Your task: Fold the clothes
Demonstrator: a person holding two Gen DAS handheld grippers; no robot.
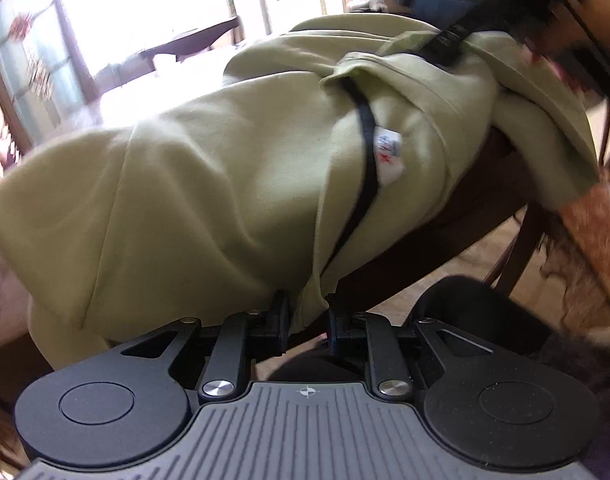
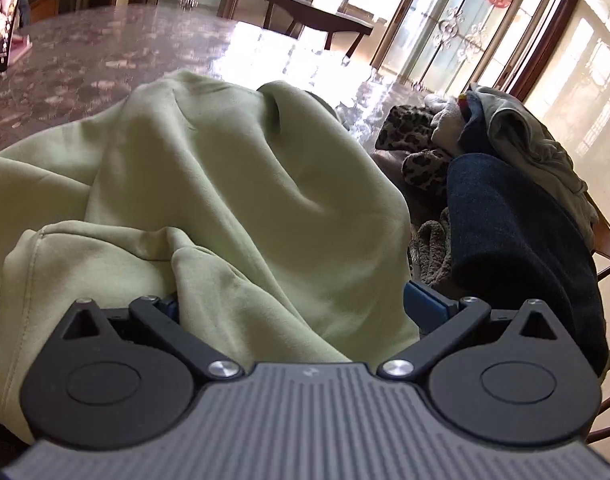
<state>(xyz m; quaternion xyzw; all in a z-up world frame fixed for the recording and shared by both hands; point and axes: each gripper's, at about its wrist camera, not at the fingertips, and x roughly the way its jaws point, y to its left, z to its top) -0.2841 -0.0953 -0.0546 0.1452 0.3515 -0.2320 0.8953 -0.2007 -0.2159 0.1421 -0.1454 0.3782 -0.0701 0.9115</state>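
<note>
Garment: a pale green sweatshirt point(image 1: 209, 184) lies heaped on the marble counter point(image 2: 105, 52), one fold hanging over the near edge.
Left tongs point(image 1: 307, 320): nearly closed, pinching the sweatshirt's hanging hem.
Right tongs point(image 2: 293, 300): spread wide, green cloth bunched between the fingers.
Other clothes: a pile point(image 2: 505, 168) at the counter's right edge.
</note>
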